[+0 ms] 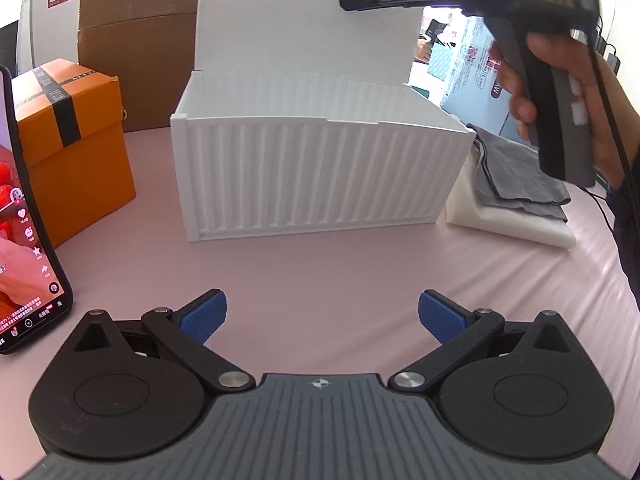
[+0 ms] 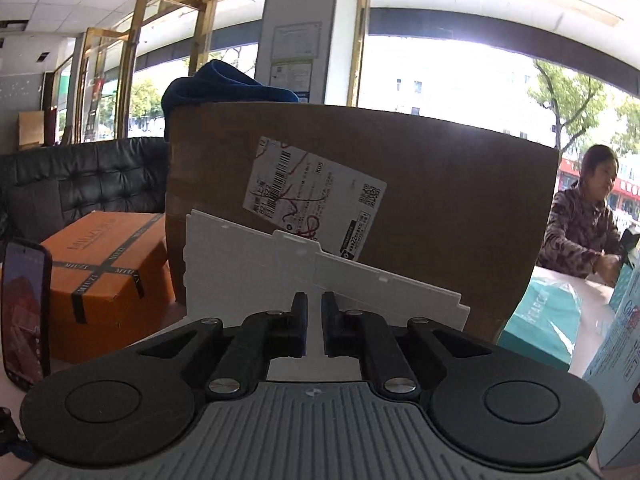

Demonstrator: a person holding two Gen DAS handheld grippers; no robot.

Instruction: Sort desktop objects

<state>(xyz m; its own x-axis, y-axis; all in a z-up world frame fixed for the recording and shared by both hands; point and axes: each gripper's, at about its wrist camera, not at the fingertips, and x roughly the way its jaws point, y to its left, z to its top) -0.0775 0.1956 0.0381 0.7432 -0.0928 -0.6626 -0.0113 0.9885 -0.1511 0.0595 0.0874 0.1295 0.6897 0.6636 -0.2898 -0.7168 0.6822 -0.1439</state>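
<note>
Two grippers are in play, and we see them doing very different things. Our left gripper (image 1: 322,314) hangs low over the pink tabletop (image 1: 320,272) with its blue-padded fingers (image 1: 204,316) spread wide apart and nothing between them. Straight ahead of it stands the white ribbed storage box (image 1: 320,172), its lid (image 1: 304,20) swung up and standing behind it. To the left of that box we have an orange box (image 1: 76,152) banded with black tape, and at the far left edge a phone (image 1: 28,248) stands propped up with its screen lit. To the right of the white box, a grey cloth (image 1: 516,168) lies folded on a white pad (image 1: 508,216). Up in the top right, a hand (image 1: 568,92) grips the handle of our right gripper (image 2: 315,324), which is raised at the level of the open lid. From the right wrist view, the jaws of that gripper are drawn in close with only a narrow slit left between them, and the white lid (image 2: 320,280) sits right in line with that slit; we cannot tell whether the fingers actually pinch it. Behind the lid rises a big brown carton (image 2: 440,200) with a shipping label, and a person in a patterned top (image 2: 580,232) sits off at the right.
</note>
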